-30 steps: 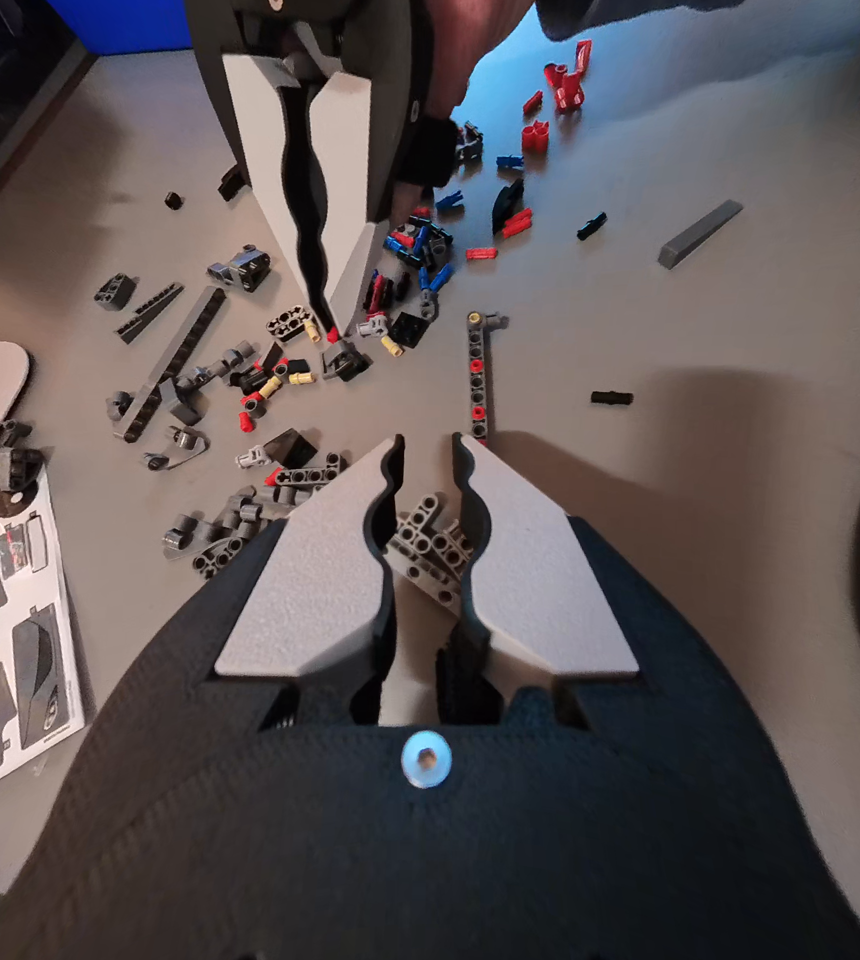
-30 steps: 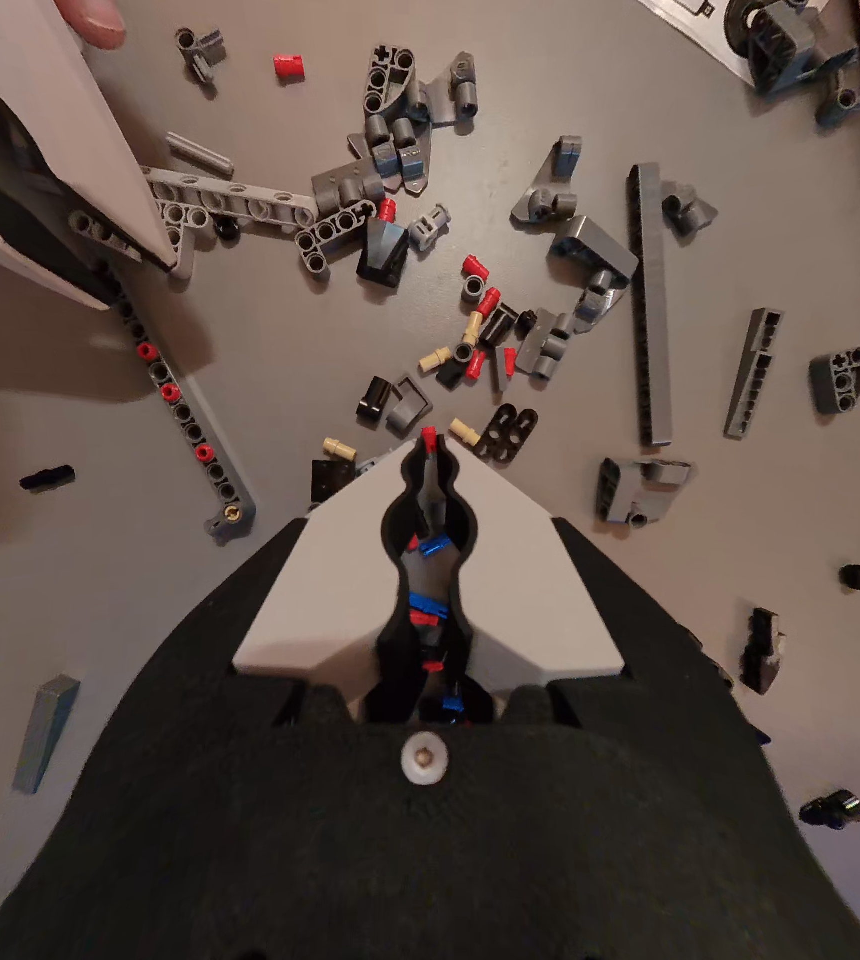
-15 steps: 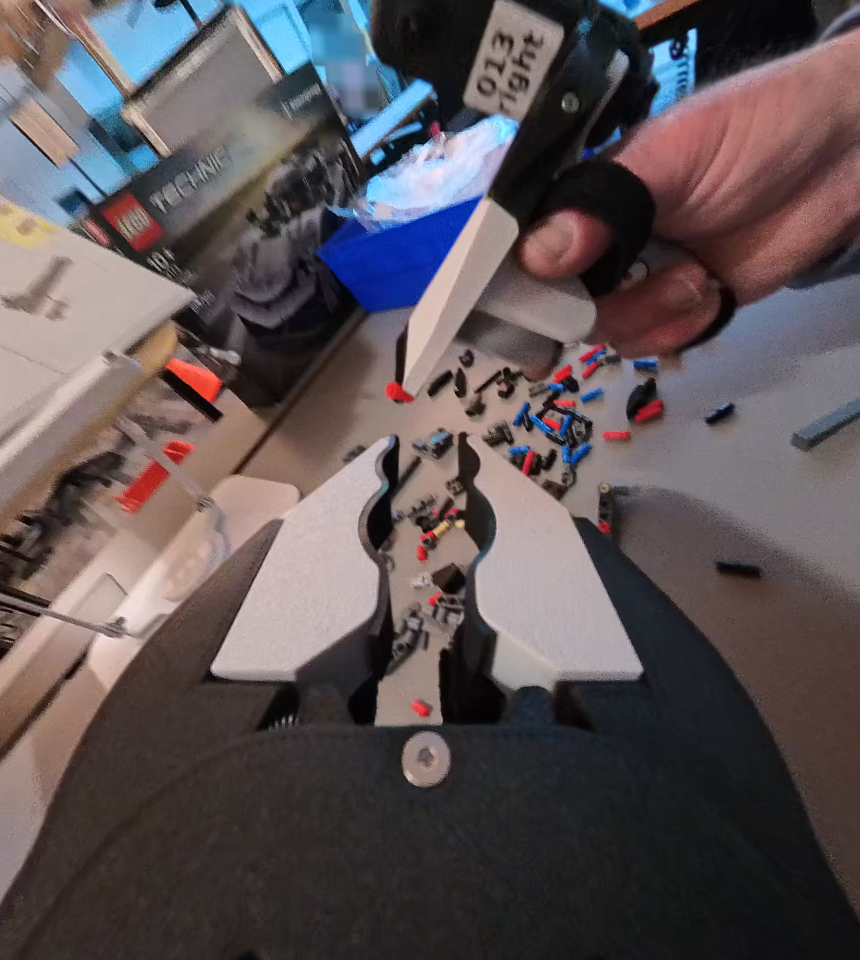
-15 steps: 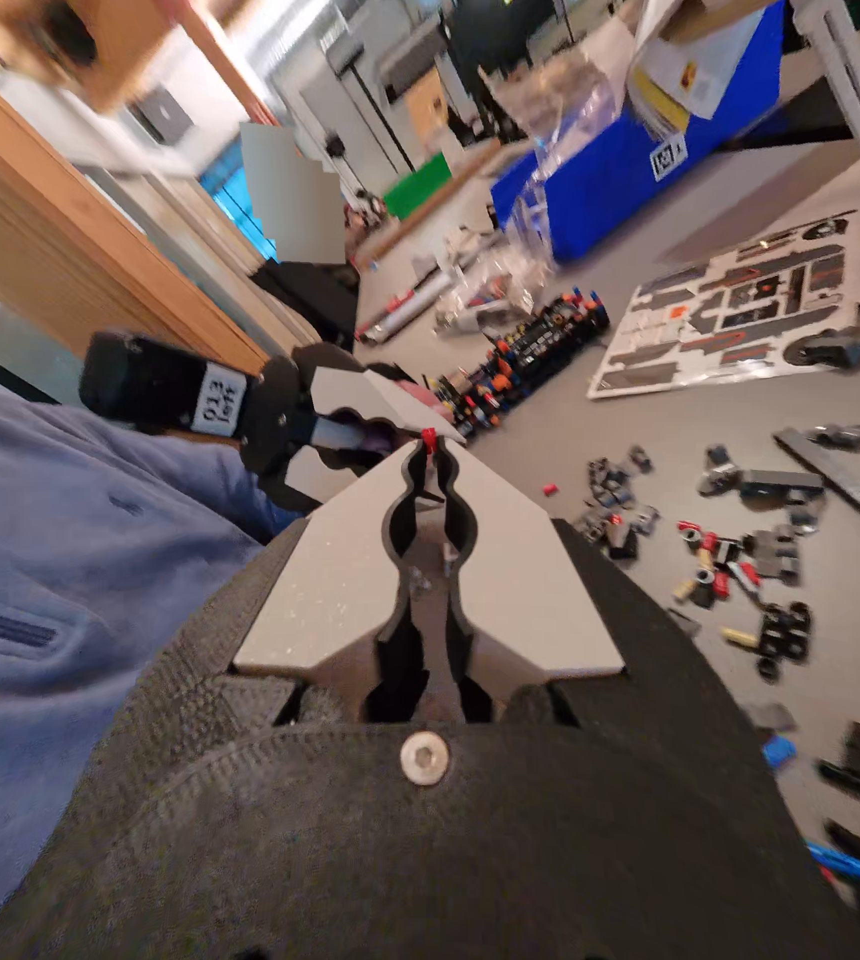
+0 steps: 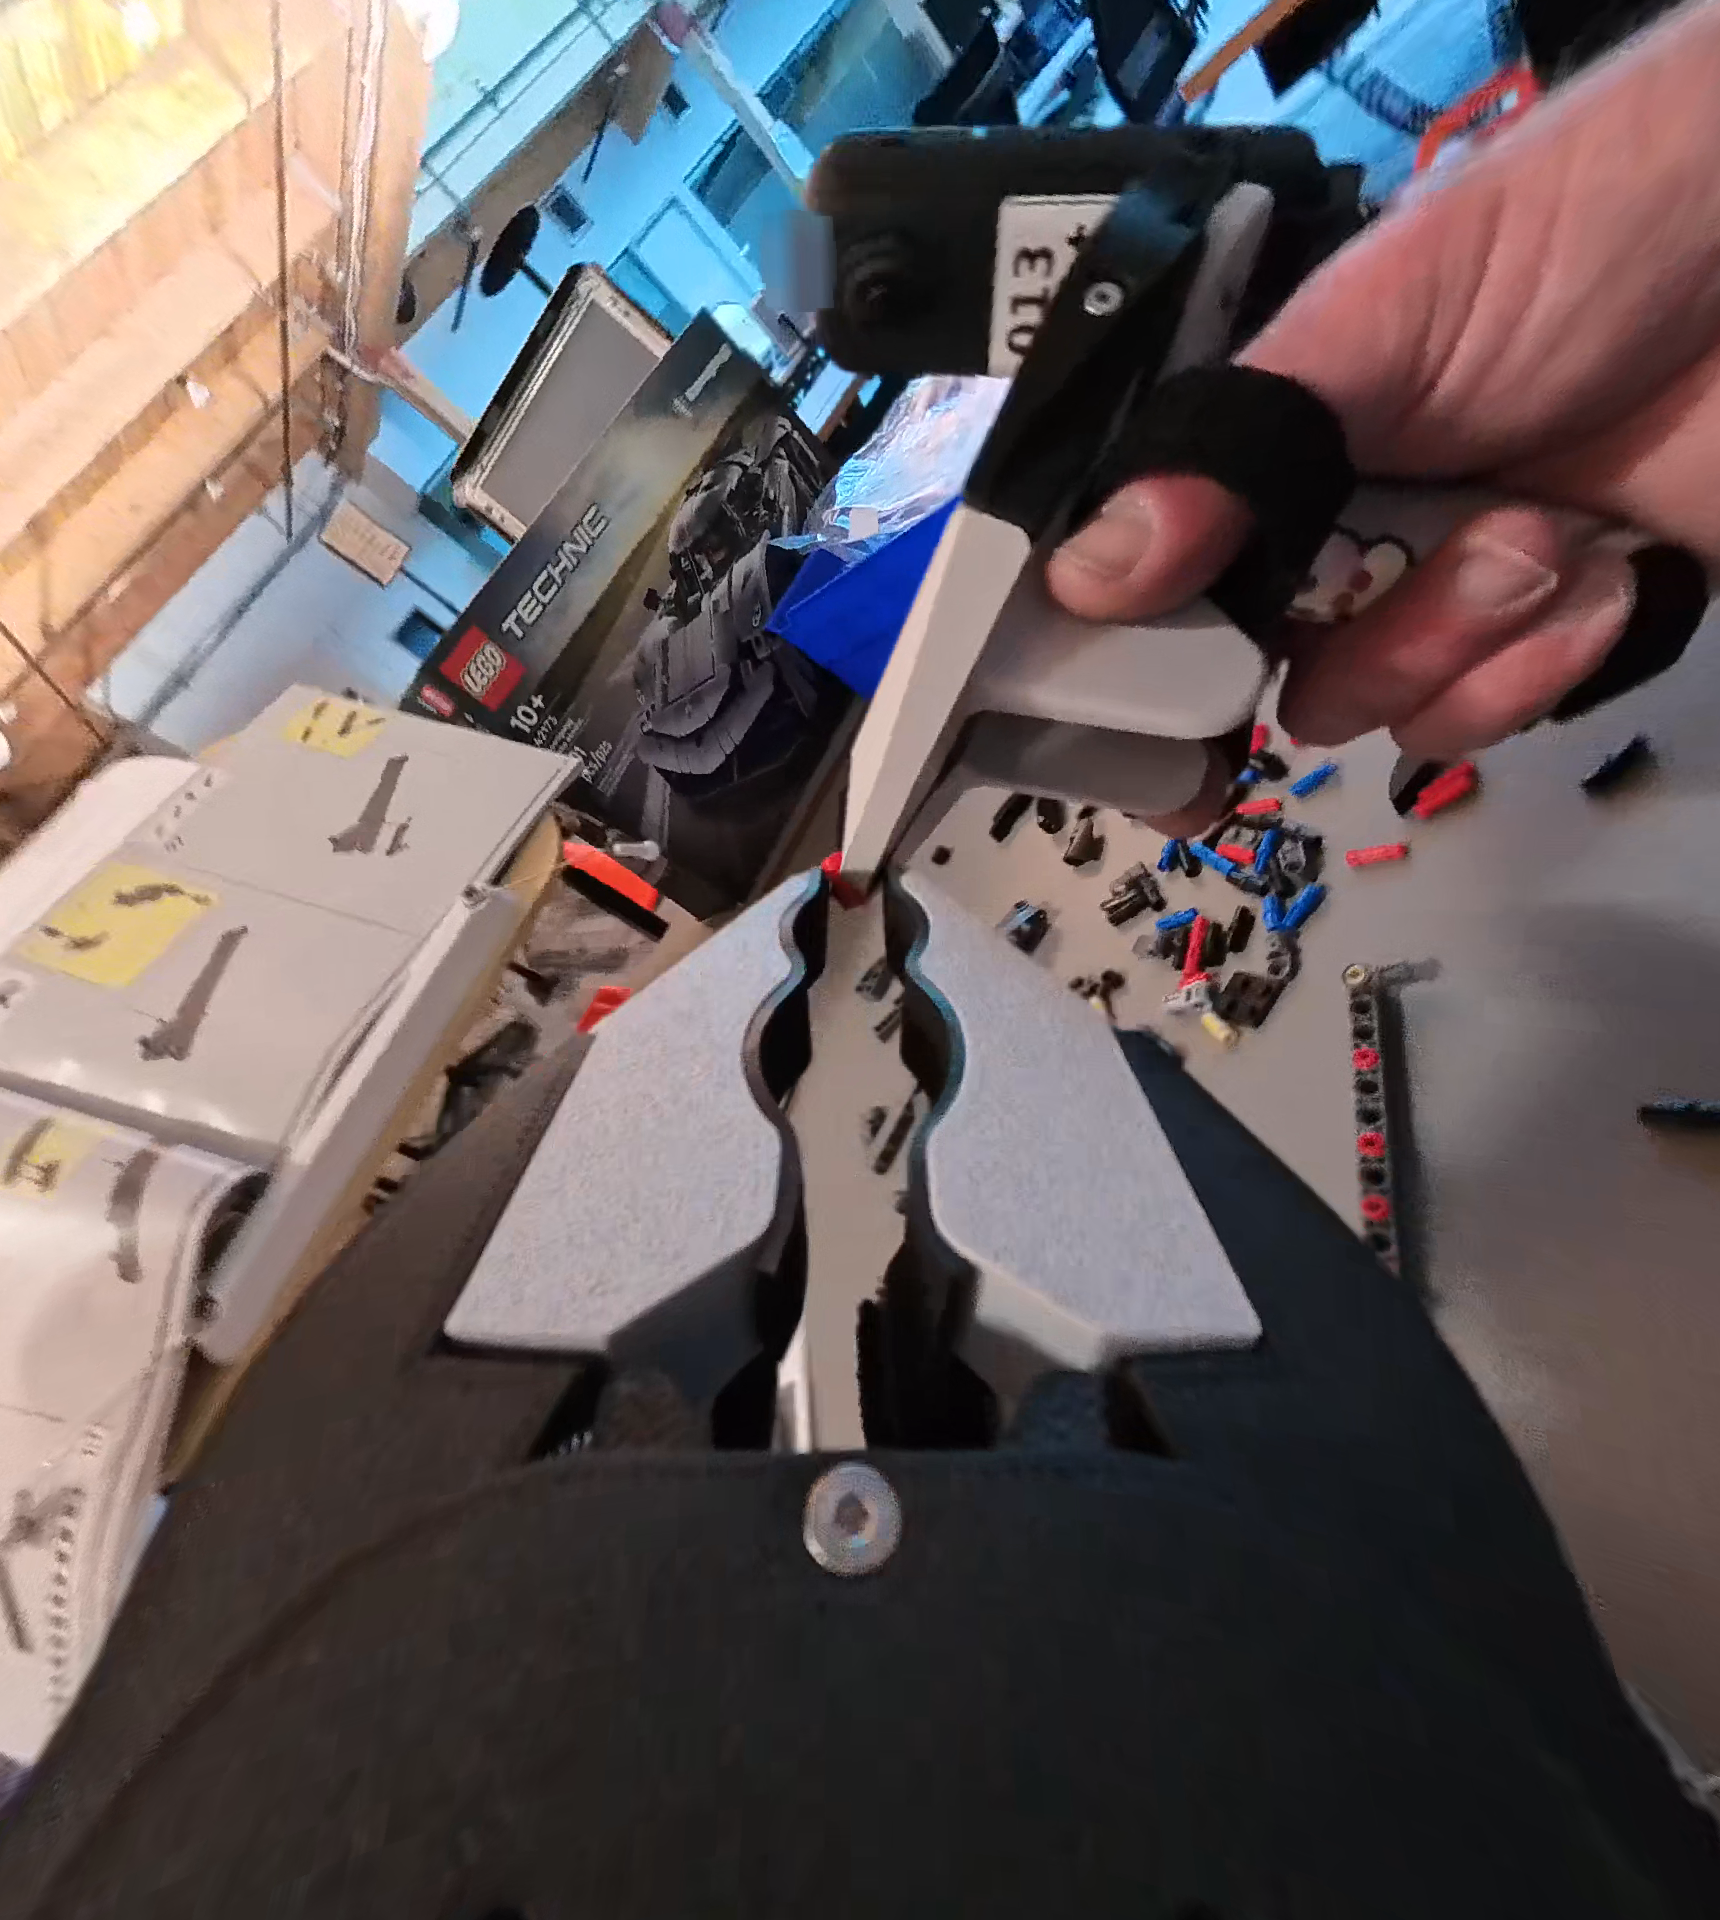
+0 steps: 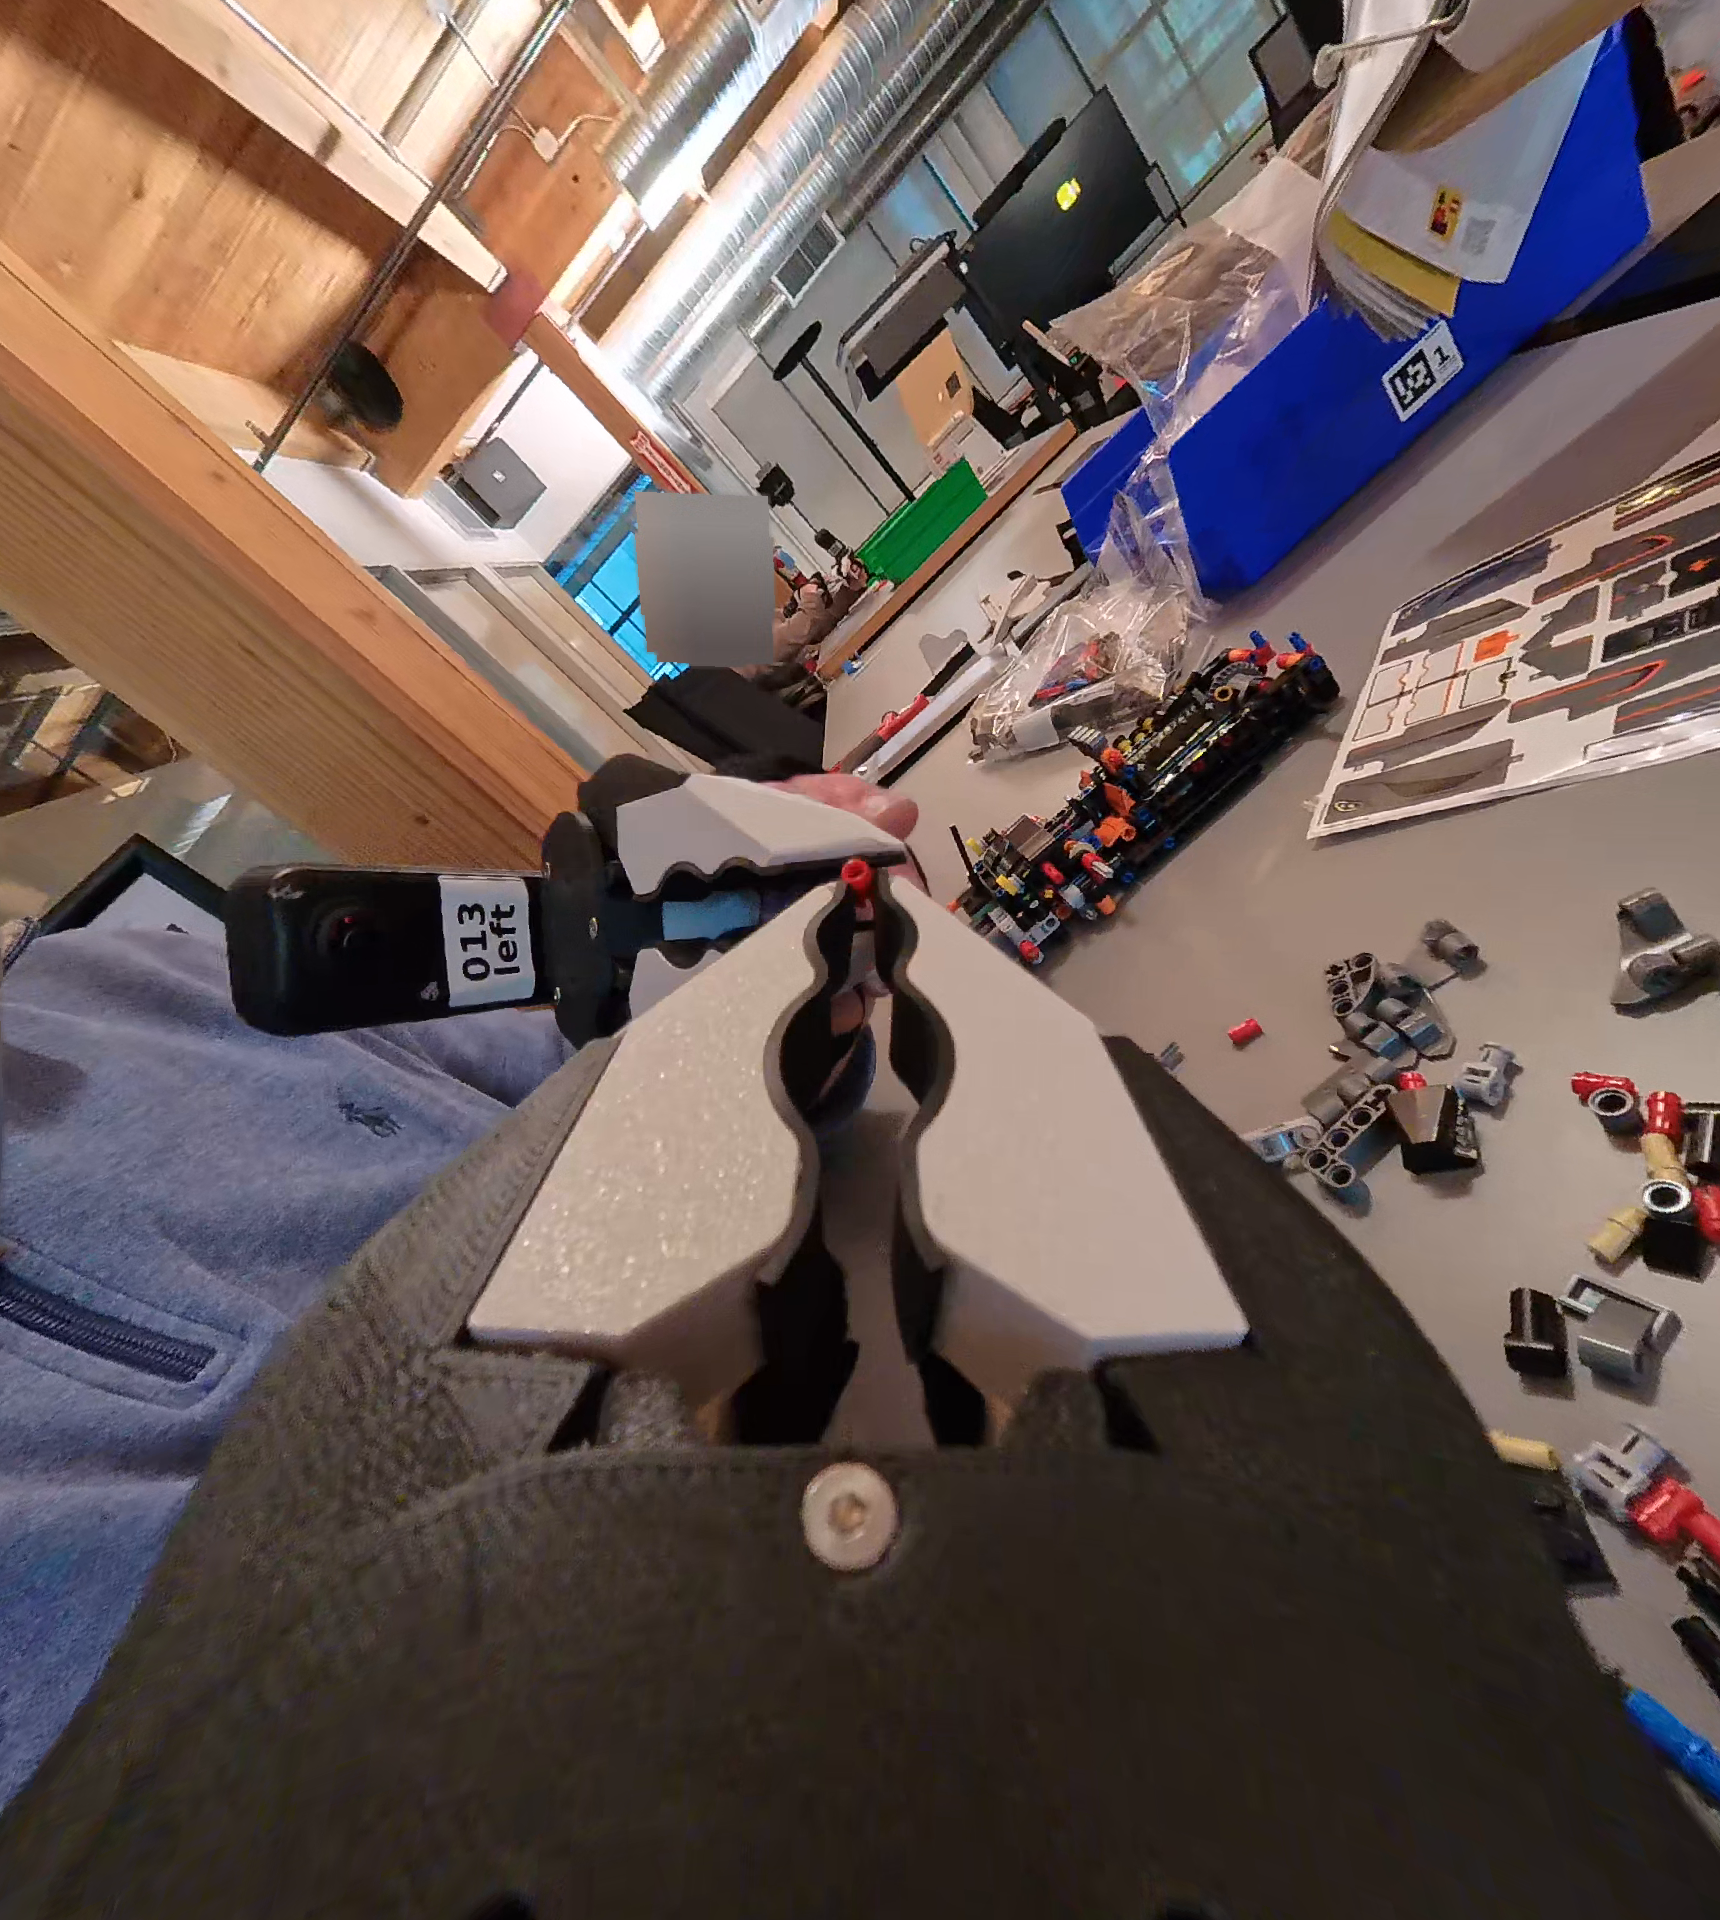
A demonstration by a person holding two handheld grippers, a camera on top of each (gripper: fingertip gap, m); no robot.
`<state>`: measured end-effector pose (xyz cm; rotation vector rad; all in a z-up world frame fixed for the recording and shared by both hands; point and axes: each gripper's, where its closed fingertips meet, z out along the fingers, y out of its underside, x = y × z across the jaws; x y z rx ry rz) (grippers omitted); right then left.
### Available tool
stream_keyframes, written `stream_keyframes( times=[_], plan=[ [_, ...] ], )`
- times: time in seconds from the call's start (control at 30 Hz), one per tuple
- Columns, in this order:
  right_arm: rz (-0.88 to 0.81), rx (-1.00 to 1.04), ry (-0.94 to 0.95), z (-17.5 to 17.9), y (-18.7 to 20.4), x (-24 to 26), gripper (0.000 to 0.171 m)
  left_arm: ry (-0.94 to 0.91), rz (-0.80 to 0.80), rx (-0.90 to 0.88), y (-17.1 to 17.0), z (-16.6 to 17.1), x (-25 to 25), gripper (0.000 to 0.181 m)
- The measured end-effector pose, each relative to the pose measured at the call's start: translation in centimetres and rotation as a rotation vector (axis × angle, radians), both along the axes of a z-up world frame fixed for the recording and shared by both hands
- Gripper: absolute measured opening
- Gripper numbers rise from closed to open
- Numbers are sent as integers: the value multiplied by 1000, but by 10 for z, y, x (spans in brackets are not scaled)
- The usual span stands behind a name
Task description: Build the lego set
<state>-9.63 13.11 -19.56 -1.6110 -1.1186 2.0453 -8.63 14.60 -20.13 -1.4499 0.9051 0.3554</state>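
Observation:
My right gripper [image 6: 861, 894] is shut on a small red pin [image 6: 856, 871] and holds it in the air above the grey table [image 6: 1199, 935]. In the left wrist view the right gripper [image 5: 861, 883] comes down from the upper right in a person's hand [image 5: 1562, 364], and the red pin [image 5: 838, 876] sits right between my left gripper's [image 5: 856, 888] fingertips. The left jaws stand a narrow gap apart with nothing gripped. The left gripper also shows in the right wrist view [image 6: 783, 862], its tip touching the pin.
Loose grey, black, red and blue pieces [image 6: 1407, 1122] litter the table. A long dark beam with red pins [image 5: 1370, 1122] lies at right. A partly built model [image 6: 1147, 790], a sticker sheet [image 6: 1583, 675], a blue bin [image 6: 1355, 416], the set's box [image 5: 627, 623] and an open booklet [image 5: 160, 987] stand around. Only a small space, under 4 cm, lies between the two pairs of fingers. The partly built model [image 6: 1147, 790] is about equally far from each gripper, around 25 centimetres.
Both grippers rose from the table and tilted up toward each other. The right gripper carried the red pin to the left gripper's tips. The left jaws narrowed a little.

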Motion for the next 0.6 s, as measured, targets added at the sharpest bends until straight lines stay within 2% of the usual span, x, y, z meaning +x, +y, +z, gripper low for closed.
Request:
stream_keyframes(
  times=[0.27, 0.6],
  plan=[
    [80, 49, -73, -10, -8, 5, 1, 202, -112, -66, -7, -10, 4, 6],
    [247, 87, -190, -35, -25, 22, 2, 303, -274, -239, -24, -37, 21, 6]
  ],
)
